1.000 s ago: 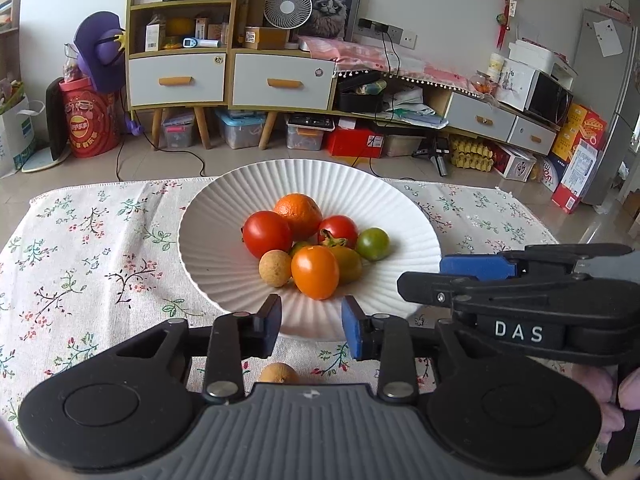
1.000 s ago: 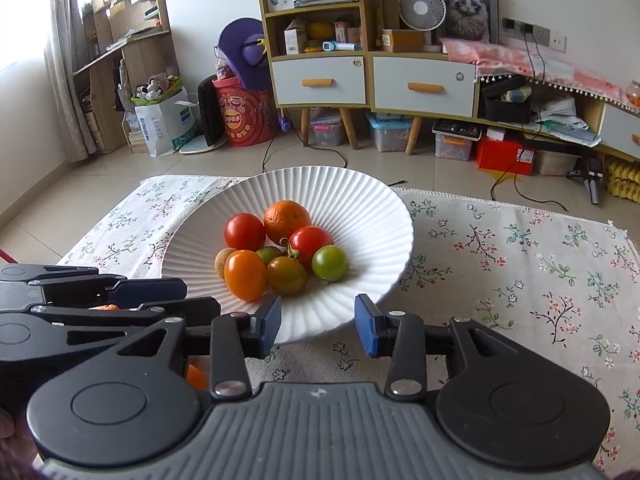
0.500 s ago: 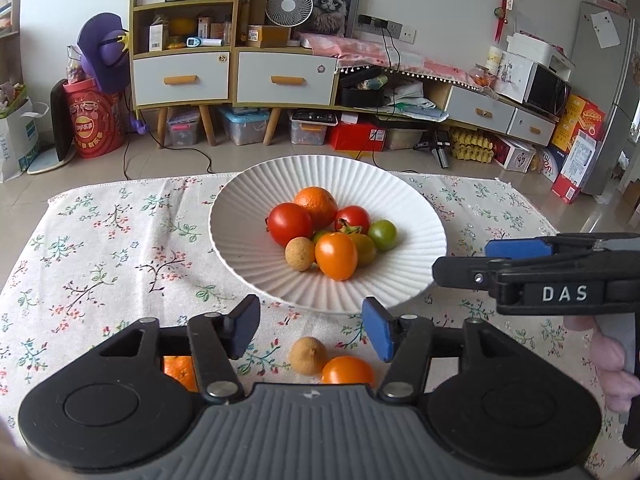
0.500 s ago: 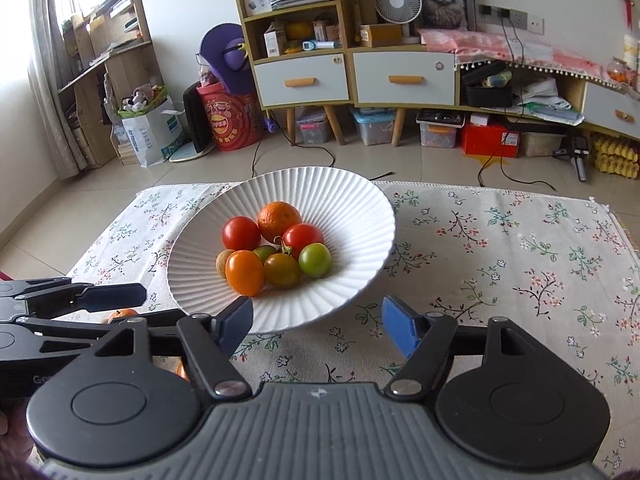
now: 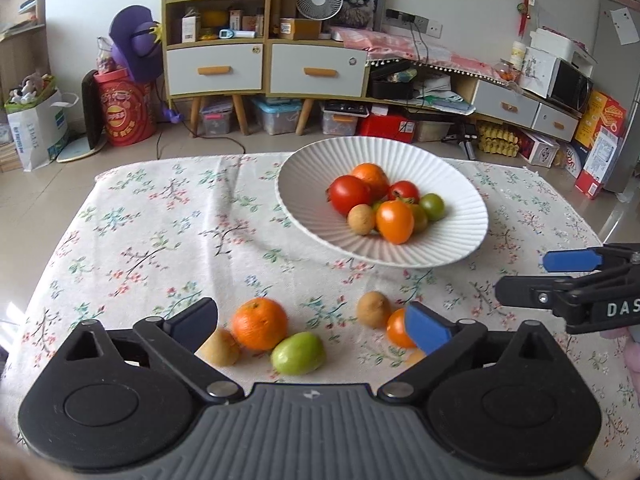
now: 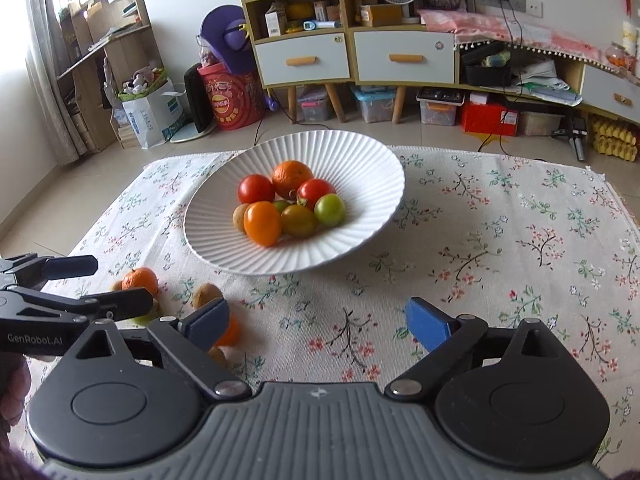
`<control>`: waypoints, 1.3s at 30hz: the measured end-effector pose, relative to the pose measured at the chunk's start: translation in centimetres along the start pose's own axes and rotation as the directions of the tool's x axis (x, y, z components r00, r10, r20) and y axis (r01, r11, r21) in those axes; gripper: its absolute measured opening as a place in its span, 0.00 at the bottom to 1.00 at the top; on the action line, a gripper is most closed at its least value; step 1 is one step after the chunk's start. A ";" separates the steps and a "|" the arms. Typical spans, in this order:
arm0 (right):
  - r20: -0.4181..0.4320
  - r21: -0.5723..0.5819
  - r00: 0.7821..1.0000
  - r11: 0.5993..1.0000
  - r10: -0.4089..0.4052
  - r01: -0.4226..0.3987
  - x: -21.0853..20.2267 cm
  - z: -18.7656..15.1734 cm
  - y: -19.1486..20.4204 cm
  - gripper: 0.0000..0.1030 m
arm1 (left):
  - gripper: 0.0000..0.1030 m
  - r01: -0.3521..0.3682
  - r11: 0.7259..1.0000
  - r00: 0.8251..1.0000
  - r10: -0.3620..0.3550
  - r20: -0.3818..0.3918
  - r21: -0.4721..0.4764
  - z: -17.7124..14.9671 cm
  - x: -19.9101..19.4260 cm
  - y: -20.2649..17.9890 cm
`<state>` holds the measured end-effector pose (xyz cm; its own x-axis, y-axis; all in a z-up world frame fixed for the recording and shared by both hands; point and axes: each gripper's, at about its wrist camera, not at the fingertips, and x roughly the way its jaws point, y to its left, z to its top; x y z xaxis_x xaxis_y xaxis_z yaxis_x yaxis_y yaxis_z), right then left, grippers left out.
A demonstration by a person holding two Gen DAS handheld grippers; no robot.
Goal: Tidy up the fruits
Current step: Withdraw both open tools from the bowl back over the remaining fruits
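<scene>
A white ribbed plate [image 5: 304,184] [image 6: 360,160] holds several fruits: an orange, red, orange and green tomatoes and a small brown fruit. Loose on the cloth in front of it lie an orange [image 5: 260,323] [image 6: 139,280], a green tomato [image 5: 298,352], two brown fruits [image 5: 373,309] [image 5: 219,347] and an orange tomato [image 5: 398,328] [image 6: 230,332]. My left gripper [image 5: 311,322] is open and empty, just above the loose fruits. My right gripper [image 6: 318,320] is open and empty over bare cloth, to the right of them.
The floral tablecloth [image 5: 160,232] covers the table; its far edge drops to the floor. Cabinets, boxes and a fan stand against the far wall. The other gripper shows at the right edge of the left wrist view [image 5: 568,280] and the left edge of the right wrist view [image 6: 60,292].
Both grippers have pulled back from the plate and opened wider. The left one has shifted left, bringing the loose fruits in front of the plate into view.
</scene>
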<state>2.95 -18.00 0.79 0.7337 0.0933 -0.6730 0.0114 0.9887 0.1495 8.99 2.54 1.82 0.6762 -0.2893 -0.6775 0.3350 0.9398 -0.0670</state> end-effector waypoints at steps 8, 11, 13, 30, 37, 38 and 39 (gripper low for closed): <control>-0.021 -0.019 1.000 1.000 -0.018 0.018 0.2 -1.6 0.4 0.98 | 1.00 -0.049 0.999 0.998 0.049 -0.036 -0.004 -1.8 0.0 2.3; -0.037 -0.031 0.999 0.999 -0.023 0.021 0.4 -2.3 0.5 0.99 | 1.00 -0.068 0.998 0.996 0.068 -0.056 0.006 -2.7 0.2 2.9; -0.046 -0.043 0.999 0.999 -0.025 0.023 0.5 -2.8 0.7 0.99 | 1.00 -0.078 0.997 0.994 0.079 -0.071 0.012 -3.2 0.4 3.3; -0.043 -0.201 0.999 0.979 0.012 -0.020 1.6 -5.4 4.7 0.99 | 1.00 -0.106 0.994 0.994 0.105 0.027 0.027 -5.8 0.5 6.2; 0.019 -0.262 1.000 0.965 0.025 -0.019 1.8 -6.4 5.9 0.99 | 1.00 -0.099 0.995 0.993 0.099 0.065 0.004 -5.9 0.9 6.5; 0.024 -0.254 0.999 0.967 0.031 -0.024 1.9 -6.4 5.8 1.00 | 1.00 -0.099 0.995 0.993 0.098 0.065 0.000 -5.9 0.9 6.5; 0.027 -0.242 0.999 0.970 0.036 -0.029 2.0 -6.5 5.7 1.00 | 1.00 -0.098 0.995 0.993 0.098 0.064 -0.003 -5.8 1.0 6.5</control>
<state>0.08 -11.39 -4.38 0.7516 0.1261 -0.6475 -0.1746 0.9846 -0.0109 8.08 9.45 -3.54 0.7462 -0.2068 -0.6328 0.2648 0.9643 -0.0028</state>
